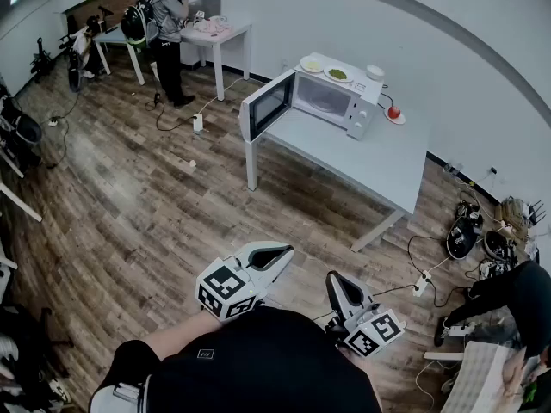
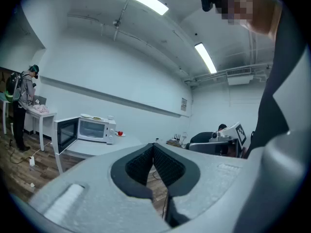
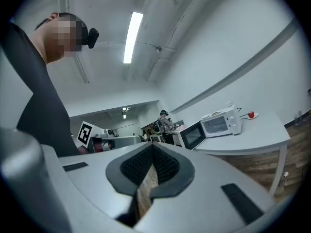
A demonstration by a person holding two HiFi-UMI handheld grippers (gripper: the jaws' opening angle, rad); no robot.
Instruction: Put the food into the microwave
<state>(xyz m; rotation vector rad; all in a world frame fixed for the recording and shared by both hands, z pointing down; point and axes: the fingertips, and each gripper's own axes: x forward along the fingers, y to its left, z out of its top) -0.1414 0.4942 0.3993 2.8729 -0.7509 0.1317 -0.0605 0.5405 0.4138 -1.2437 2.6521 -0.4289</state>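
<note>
Left tongs [image 1: 284, 252] and right tongs [image 1: 332, 280]: both together, empty. Microwave [image 1: 331, 97], door open, well ahead on surface [image 1: 379, 162].

Visibility limits
Plates [image 1: 347, 77] on microwave [image 1: 331, 101], 1 o'clock: contents too small to identify. Torso [image 1: 267, 364], 6 o'clock: cut off by the bottom edge.

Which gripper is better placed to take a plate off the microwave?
Right, slightly. Left gripper and right gripper are both shut, empty and far from the microwave. Its open door juts out on the left, probably leaving the right a freer path to the plates.
</note>
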